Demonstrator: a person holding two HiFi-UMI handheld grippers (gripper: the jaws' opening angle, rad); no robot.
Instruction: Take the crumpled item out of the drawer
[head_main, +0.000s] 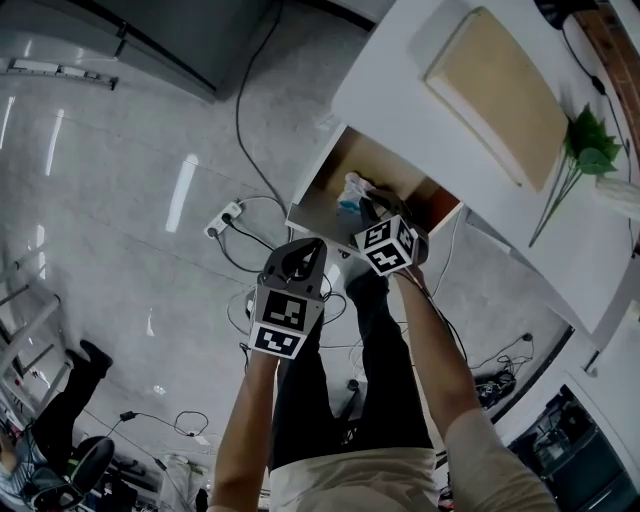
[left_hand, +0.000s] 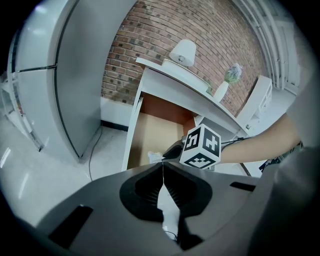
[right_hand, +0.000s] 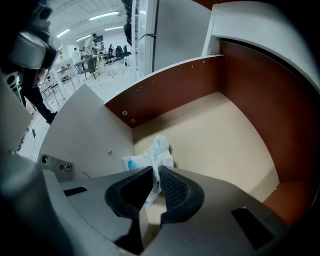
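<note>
The white desk's drawer (head_main: 325, 185) stands pulled out, with a tan floor (right_hand: 215, 135) and red-brown walls. A crumpled white and blue wrapper (right_hand: 155, 152) lies near its front left corner. My right gripper (right_hand: 156, 172) reaches down into the drawer and its jaws pinch the wrapper's near edge. From the head view the wrapper (head_main: 350, 188) shows just beyond the right gripper (head_main: 368, 208). My left gripper (head_main: 308, 248) hangs outside the drawer front, its jaws (left_hand: 162, 162) pressed together on nothing. The left gripper view also shows the wrapper (left_hand: 154, 156) and the drawer (left_hand: 145, 135).
A beige board (head_main: 500, 95) and a green plant (head_main: 590, 145) sit on the white desk top. A power strip (head_main: 225, 220) and cables lie on the grey floor. A tall grey cabinet (left_hand: 75, 75) stands left of the desk; a lamp (left_hand: 182, 51) is on it.
</note>
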